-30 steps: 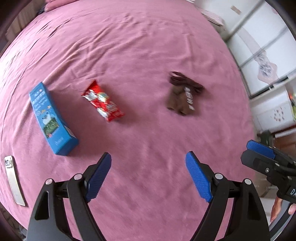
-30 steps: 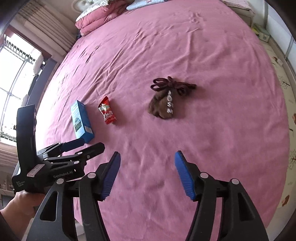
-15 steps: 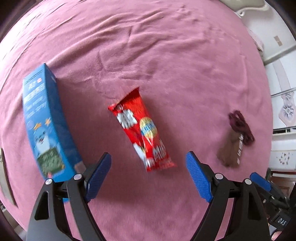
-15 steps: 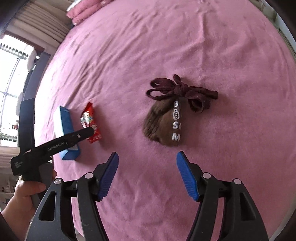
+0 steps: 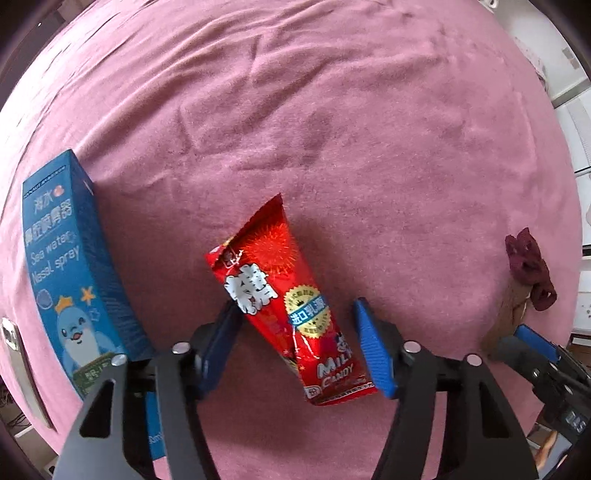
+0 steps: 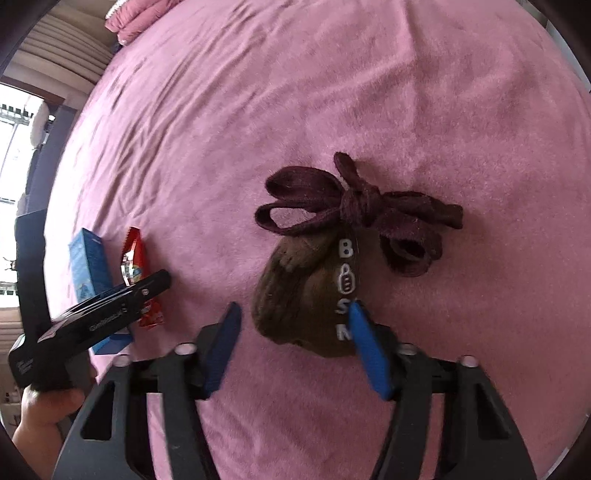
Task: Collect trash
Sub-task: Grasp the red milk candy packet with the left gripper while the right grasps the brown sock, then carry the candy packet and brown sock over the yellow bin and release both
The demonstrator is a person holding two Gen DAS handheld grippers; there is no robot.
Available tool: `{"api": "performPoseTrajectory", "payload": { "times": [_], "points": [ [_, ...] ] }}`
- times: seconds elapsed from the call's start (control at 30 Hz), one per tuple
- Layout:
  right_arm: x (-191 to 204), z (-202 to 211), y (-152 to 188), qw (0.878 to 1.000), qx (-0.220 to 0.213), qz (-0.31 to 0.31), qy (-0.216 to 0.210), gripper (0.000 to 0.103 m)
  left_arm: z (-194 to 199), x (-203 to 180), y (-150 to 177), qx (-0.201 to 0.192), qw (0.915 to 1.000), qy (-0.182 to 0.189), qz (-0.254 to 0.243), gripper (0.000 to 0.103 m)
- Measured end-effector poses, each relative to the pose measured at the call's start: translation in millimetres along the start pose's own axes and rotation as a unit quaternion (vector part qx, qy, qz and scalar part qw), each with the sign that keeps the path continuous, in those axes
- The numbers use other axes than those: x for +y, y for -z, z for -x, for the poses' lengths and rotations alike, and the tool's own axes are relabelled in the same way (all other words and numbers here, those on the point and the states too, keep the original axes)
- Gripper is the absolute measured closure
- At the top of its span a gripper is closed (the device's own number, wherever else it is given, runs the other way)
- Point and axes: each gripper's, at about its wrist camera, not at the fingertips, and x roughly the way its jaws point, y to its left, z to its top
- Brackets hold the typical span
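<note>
A red milk candy wrapper (image 5: 284,306) lies on the pink bedspread (image 5: 332,129). My left gripper (image 5: 295,343) is open, its blue pads on either side of the wrapper's lower half. A brown drawstring pouch (image 6: 310,291) with dark red laces lies further right. My right gripper (image 6: 295,343) is open with the pouch's near end between its pads. The wrapper also shows in the right wrist view (image 6: 135,266), partly behind the left gripper (image 6: 110,306). The pouch shows at the right edge of the left wrist view (image 5: 524,277).
A blue nasal spray box (image 5: 70,266) lies left of the wrapper, close to my left finger; it also shows in the right wrist view (image 6: 90,266). A silver object (image 5: 18,369) lies at the bed's left edge. Folded pink bedding (image 6: 136,18) sits at the far end.
Both grippers have moved forward and down. The left one now straddles the red wrapper and the right one straddles the brown pouch. Both stay open.
</note>
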Motion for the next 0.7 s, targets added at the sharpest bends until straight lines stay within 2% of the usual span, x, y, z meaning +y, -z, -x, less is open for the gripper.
{"api": "performPoseTrajectory", "payload": {
  "times": [0.03, 0.1, 0.17, 0.37, 0.53, 0.7],
  "points": [
    [0.3, -1.7, 0.0, 1.000, 0.002, 0.002, 0.006, 0.065, 1.2, 0.0, 0.7, -0.004, 1.0000, 0.000, 0.000, 0.051],
    [0.4, -2.3, 2.0, 1.000, 0.002, 0.005, 0.018, 0.076, 3.8, 1.7, 2.5, -0.007, 1.0000, 0.003, 0.001, 0.061],
    [-2.0, 0.2, 4.9, 1.000, 0.002, 0.000, 0.013, 0.088, 6.9, 3.9, 4.9, -0.010, 0.9999, 0.007, 0.001, 0.064],
    [-3.8, 14.9, 24.3, 1.000, 0.005, 0.007, -0.001, 0.092, 20.7, 9.0, 29.0, -0.006, 0.9987, 0.049, -0.006, 0.067],
    [-3.9, 35.1, 60.8, 1.000, 0.011, 0.008, -0.017, 0.092, 34.6, 6.2, 63.6, 0.005, 0.9969, 0.075, -0.022, 0.067],
    [-10.0, 63.6, 102.2, 1.000, 0.007, -0.001, -0.027, 0.092, 49.0, -9.6, 106.5, 0.019, 0.9936, 0.089, -0.067, 0.067]
  ]
}}
